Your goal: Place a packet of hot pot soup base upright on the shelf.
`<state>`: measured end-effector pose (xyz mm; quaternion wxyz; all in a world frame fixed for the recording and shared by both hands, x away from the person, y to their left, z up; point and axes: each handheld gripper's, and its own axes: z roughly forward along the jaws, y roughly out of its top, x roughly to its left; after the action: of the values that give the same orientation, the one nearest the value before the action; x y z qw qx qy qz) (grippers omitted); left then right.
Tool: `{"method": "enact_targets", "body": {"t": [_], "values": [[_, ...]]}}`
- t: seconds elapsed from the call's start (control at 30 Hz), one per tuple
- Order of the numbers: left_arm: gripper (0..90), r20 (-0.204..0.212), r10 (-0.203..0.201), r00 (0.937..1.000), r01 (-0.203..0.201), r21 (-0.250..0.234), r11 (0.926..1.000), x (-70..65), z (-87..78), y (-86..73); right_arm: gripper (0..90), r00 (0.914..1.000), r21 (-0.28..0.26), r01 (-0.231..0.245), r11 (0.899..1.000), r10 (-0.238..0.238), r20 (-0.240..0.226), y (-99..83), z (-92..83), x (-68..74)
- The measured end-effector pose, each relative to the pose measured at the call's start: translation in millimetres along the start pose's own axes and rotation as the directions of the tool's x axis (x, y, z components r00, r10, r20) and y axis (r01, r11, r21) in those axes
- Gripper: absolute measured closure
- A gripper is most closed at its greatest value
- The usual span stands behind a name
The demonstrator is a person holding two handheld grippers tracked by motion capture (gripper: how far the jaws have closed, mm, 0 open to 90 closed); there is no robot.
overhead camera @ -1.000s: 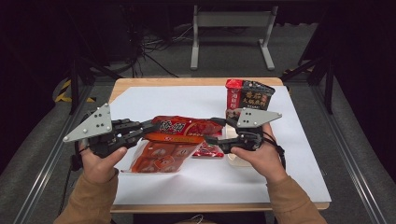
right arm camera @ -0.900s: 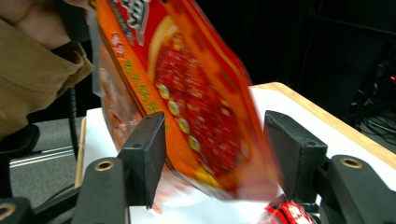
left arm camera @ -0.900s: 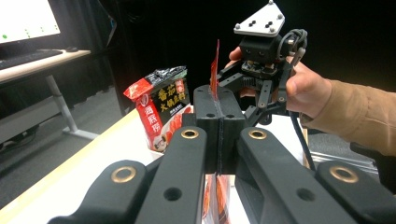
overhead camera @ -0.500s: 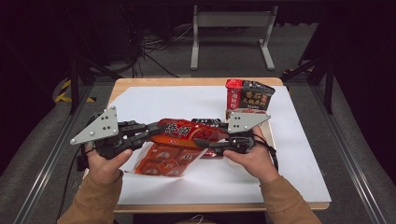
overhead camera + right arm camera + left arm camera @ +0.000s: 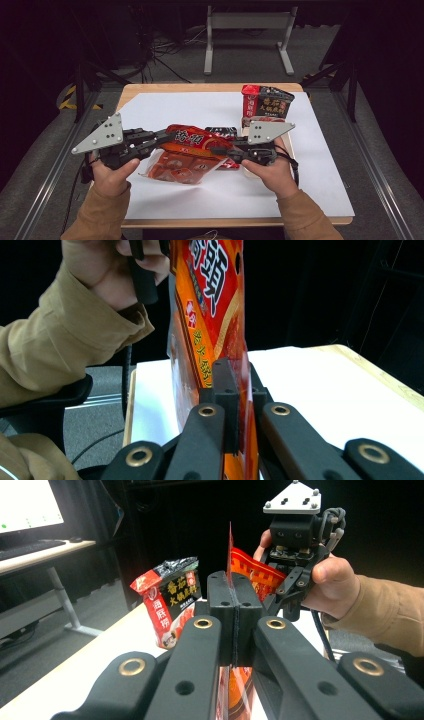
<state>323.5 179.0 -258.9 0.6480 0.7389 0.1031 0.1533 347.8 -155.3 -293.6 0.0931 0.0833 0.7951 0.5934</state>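
A red-orange snack packet [image 5: 192,145] hangs above the white table sheet [image 5: 165,107], stretched between both grippers. My left gripper [image 5: 167,136] is shut on its left edge; in the left gripper view the pads [image 5: 233,587] pinch the thin seam of the packet [image 5: 250,570]. My right gripper [image 5: 216,150] has just been closing, and its jaws now clamp the packet's right edge. In the right gripper view the pads [image 5: 234,375] press on the foil of the packet [image 5: 215,300]. The right gripper [image 5: 295,555] also appears across from the left one.
A red and black packet [image 5: 265,105] stands upright at the back right of the table, also seen as a packet [image 5: 170,602] in the left gripper view. Another dark packet [image 5: 222,131] lies flat behind the held one. The wooden table edge [image 5: 210,87] borders the sheet.
The right gripper's jaws have shut on the packet's right edge. The left gripper kept its hold, and the packet stays stretched between the two hands.
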Motion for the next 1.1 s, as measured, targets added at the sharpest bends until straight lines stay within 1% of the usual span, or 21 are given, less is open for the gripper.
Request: {"method": "enact_targets", "body": {"t": [0.2,0.37,0.47,0.6,0.8,0.97,1.03,1.07,1.1], "values": [[90.0,0.004,-0.015,0.9999,0.015,-0.016,0.9998,2.6,-1.9,-1.2,89.8,1.0000,-0.013,0.006,1.000,-0.006,0.006,9.1,-5.4,3.8],[90.0,0.002,-0.015,0.9999,0.015,-0.021,0.9997,2.2,-1.6,-1.6,89.8,0.9999,-0.022,0.009,1.000,-0.009,0.013,15.0,-10.4,5.6],[90.0,0.004,-0.014,0.9999,0.014,-0.018,0.9997,2.9,-1.0,-2.0,89.8,0.9999,-0.032,0.003,0.999,-0.002,0.015,18.1,-14.0,5.7],[90.0,0.007,-0.031,0.9995,0.031,-0.021,0.9993,4.2,-0.1,-3.4,89.9,0.9999,-0.036,0.001,0.999,0.000,0.016,21.6,-17.0,6.6],[89.4,0.008,-0.031,0.9995,0.031,-0.027,0.9992,4.6,-0.2,-3.5,89.8,0.9999,-0.041,-0.007,0.999,0.008,0.010,27.8,-21.1,6.5],[85.8,0.019,-0.045,0.9988,0.045,-0.032,0.9985,5.5,0.4,-4.1,89.9,0.9999,-0.038,-0.012,0.999,0.012,0.005,33.8,-23.5,6.9],[82.7,0.018,-0.048,0.9987,0.049,-0.034,0.9982,5.7,0.9,-4.5,89.9,0.9999,-0.041,-0.012,0.999,0.012,0.006,35.5,-24.9,6.8],[80.6,0.013,-0.050,0.9987,0.050,-0.022,0.9985,6.1,1.5,-4.9,89.9,0.9999,-0.040,-0.011,0.999,0.011,0.008,36.6,-25.8,6.8],[77.2,0.008,-0.057,0.9983,0.057,-0.020,0.9982,6.5,2.5,-5.8,89.9,0.9999,-0.041,-0.010,0.999,0.011,0.009,37.9,-27.2,6.8]]}}
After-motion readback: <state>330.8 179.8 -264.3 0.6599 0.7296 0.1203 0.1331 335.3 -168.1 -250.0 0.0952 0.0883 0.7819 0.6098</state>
